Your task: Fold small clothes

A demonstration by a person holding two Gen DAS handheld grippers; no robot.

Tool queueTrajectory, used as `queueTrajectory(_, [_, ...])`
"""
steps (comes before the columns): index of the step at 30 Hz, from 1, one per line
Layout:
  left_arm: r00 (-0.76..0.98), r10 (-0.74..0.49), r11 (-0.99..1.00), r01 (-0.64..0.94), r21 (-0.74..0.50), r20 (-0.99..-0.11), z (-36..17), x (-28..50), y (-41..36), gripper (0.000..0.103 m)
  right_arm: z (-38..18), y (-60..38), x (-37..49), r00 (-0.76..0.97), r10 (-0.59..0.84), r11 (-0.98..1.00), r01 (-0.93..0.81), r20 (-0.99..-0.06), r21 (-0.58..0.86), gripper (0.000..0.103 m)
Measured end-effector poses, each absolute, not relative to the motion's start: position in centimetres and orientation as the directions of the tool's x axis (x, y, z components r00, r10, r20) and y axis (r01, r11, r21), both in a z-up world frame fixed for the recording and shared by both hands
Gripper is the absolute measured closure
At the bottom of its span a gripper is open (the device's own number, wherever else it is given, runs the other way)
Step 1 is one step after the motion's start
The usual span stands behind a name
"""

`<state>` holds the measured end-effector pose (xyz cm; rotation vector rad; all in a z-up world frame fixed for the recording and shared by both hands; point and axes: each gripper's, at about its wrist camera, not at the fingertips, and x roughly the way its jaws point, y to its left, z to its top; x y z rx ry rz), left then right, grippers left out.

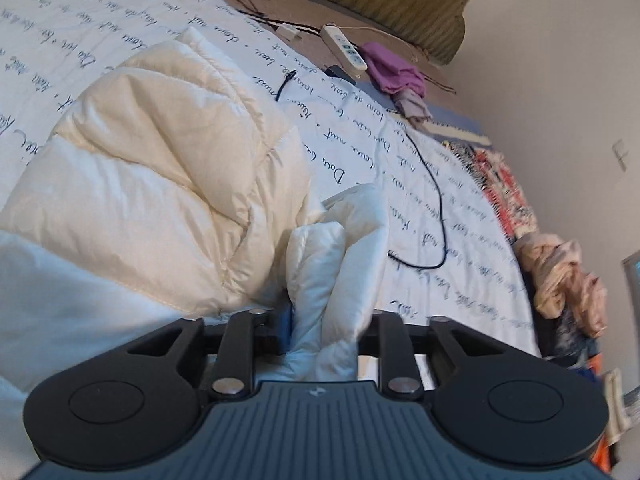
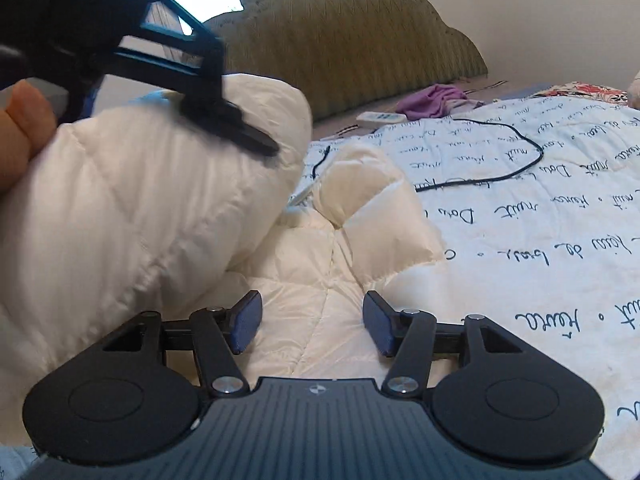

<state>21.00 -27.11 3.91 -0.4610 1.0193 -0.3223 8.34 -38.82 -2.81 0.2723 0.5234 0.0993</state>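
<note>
Cream puffer jacket [image 1: 160, 168] is only half-folded on the bed [image 1: 460, 240]: your left gripper [image 1: 324, 336] pinches a fold, right gripper [image 2: 312, 324] spread empty.

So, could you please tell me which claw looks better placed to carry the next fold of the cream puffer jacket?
Left, probably. The left claw already has a bunched part of the cream puffer jacket between its fingers, lifted off the bedspread. The right claw hangs open and empty above the quilting.
</note>
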Motion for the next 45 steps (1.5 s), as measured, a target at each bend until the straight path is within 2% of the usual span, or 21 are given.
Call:
queueTrajectory(1, [0.494,-0.465,0.863,0.067,-0.501,-0.734,3.8,21.0,-27.8,0.047,-2.9,-38.9,8.3,0.859,0.16,0.962,-0.024,-0.486,0.273,0.041])
queueTrajectory(3, [0.485,-0.512,0.84,0.11,-0.532,-0.709,3.8,20.9,-28.6,0.015,-3.1,-38.8,8.0,0.855,0.16,0.966,-0.034,-0.492,0.255,0.039])
queueTrajectory(4, [0.48,-0.53,0.832,0.133,-0.539,-0.699,4.0,20.8,-29.1,0.008,-3.3,-38.3,8.1,0.854,0.162,0.968,-0.041,-0.494,0.246,0.036])
queueTrajectory(7, [0.476,-0.53,0.841,0.191,-0.506,-0.701,5.1,20.1,-30.4,0.007,-3.5,-37.8,9.1,0.855,0.156,0.974,-0.049,-0.495,0.222,0.033])
queueTrajectory(10, [0.441,-0.591,0.801,0.221,-0.557,-0.676,6.6,19.9,-30.1,0.007,-3.6,-38.4,9.3,0.856,0.164,0.971,-0.053,-0.49,0.232,0.033])
queueTrajectory(14, [0.294,-0.774,0.628,0.243,-0.739,-0.561,9.2,19.9,-27.8,0.007,-3.2,-39.7,9.4,0.869,0.153,0.969,-0.038,-0.471,0.245,0.033])
queueTrajectory(17, [0.34,-0.789,0.608,0.316,-0.729,-0.511,12.0,18.8,-25.2,0.007,-2.3,-40.8,8.1,0.894,0.103,0.964,0.019,-0.436,0.265,0.033])
queueTrajectory(21, [0.555,-0.675,0.731,0.413,-0.543,-0.486,14.8,16.4,-21.4,0.007,-2.0,-43.1,6.9,0.918,0.007,0.933,0.137,-0.397,0.332,0.032])
queueTrajectory(23, [0.686,-0.528,0.849,0.411,-0.332,-0.5,15.0,15.0,-20.6,0.007,-1.7,-44.2,6.2,0.942,-0.044,0.911,0.174,-0.333,0.374,0.031])
queueTrajectory(25, [0.792,-0.36,0.928,0.357,-0.104,-0.493,13.5,14.0,-20.1,0.002,-0.6,-44.8,4.6,0.977,-0.044,0.889,0.134,-0.211,0.437,0.031])
queueTrajectory(26, [0.825,-0.281,0.948,0.319,-0.006,-0.49,12.3,13.9,-20.0,0.002,0.3,-45.0,3.6,0.991,-0.018,0.878,0.079,-0.132,0.471,0.031])
queueTrajectory(27, [0.849,-0.203,0.957,0.277,0.084,-0.488,10.9,13.8,-19.8,0.002,1.0,-45.0,2.8,0.997,0.02,0.869,0.016,-0.068,0.495,0.024])
queueTrajectory(29, [0.867,-0.085,0.958,0.207,0.2,-0.492,8.0,13.9,-19.0,0.002,2.2,-44.4,2.0,0.99,0.141,0.853,-0.132,0.021,0.505,0.003])
queueTrajectory(31, [0.864,-0.037,0.956,0.177,0.233,-0.503,5.7,14.0,-18.3,0.002,3.1,-43.1,2.1,0.953,0.299,0.829,-0.289,0.057,0.479,0.001])
queueTrajectory(33, [0.854,-0.058,0.963,0.184,0.197,-0.518,4.2,13.8,-17.8,0.002,3.7,-41.2,2.8,0.881,0.471,0.763,-0.43,0.039,0.482,0.001])
queueTrajectory(35, [0.857,-0.093,0.968,0.196,0.154,-0.507,3.7,13.5,-17.9,0.002,3.7,-39.1,3.9,0.821,0.568,0.74,-0.483,-0.05,0.468,0.001])
queueTrajectory(38, [0.839,-0.158,0.965,0.244,0.1,-0.52,3.3,13.6,-18.6,0.002,3.0,-36.8,5.2,0.875,0.416,0.88,-0.318,-0.247,0.353,0.001])
queueTrajectory(39, [0.833,-0.159,0.967,0.239,0.085,-0.53,2.9,13.8,-18.9,0.002,2.6,-36.7,5.6,0.885,0.358,0.909,-0.259,-0.297,0.327,0.004])
queueTrajectory(41, [0.806,-0.207,0.964,0.264,0.025,-0.555,2.5,14.7,-19.2,0.002,1.4,-37.7,6.1,0.873,0.34,0.904,-0.202,-0.348,0.376,0.023])
queueTrajectory(43, [0.774,-0.251,0.959,0.282,-0.039,-0.582,1.7,15.6,-19.5,0.001,0.4,-39.4,6.6,0.86,0.379,0.855,-0.184,-0.342,0.484,0.069])
queueTrajectory(45, [0.772,-0.245,0.962,0.271,-0.045,-0.586,1.3,16.1,-20.1,0.0,0.0,-39.8,6.6,0.863,0.368,0.855,-0.168,-0.345,0.491,0.077])
